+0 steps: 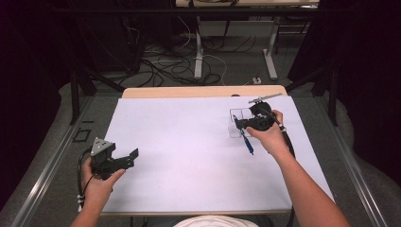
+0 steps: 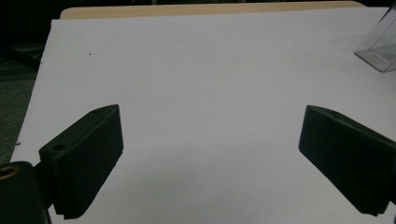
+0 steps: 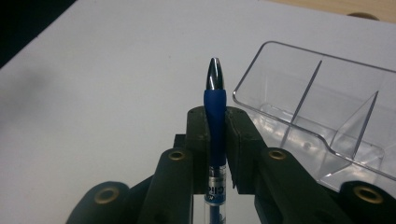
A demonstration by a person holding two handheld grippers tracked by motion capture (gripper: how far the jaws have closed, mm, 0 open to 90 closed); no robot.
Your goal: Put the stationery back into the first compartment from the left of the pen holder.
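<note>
**Desk:** Where is the pen?

**Operator:** I see the blue pen [image 3: 214,116] pinched in the right claw [image 3: 215,140], pads pressed on its blue grip, above the right part of the worktop [image 1: 189,156]. In the right gripper view its long axis runs along the jaws, silver tip leading away from the camera. In the high view the barrel [image 1: 247,144] slants down from the claw [image 1: 242,124] towards my side of the worktop.

**Desk:** Containers?

**Operator:** A clear plastic tray [image 3: 322,107] with dividers sits just beside the pen, its compartments empty.

**Desk:** The other hand?

**Operator:** The left claw [image 1: 127,158] hangs over the near left corner, jaws spread wide with nothing between them.

**Desk:** The setting?

**Operator:** White sheet over a wooden top; beyond it, grey floor with tangled cables [image 1: 175,66], table legs and dark curtains.
</note>
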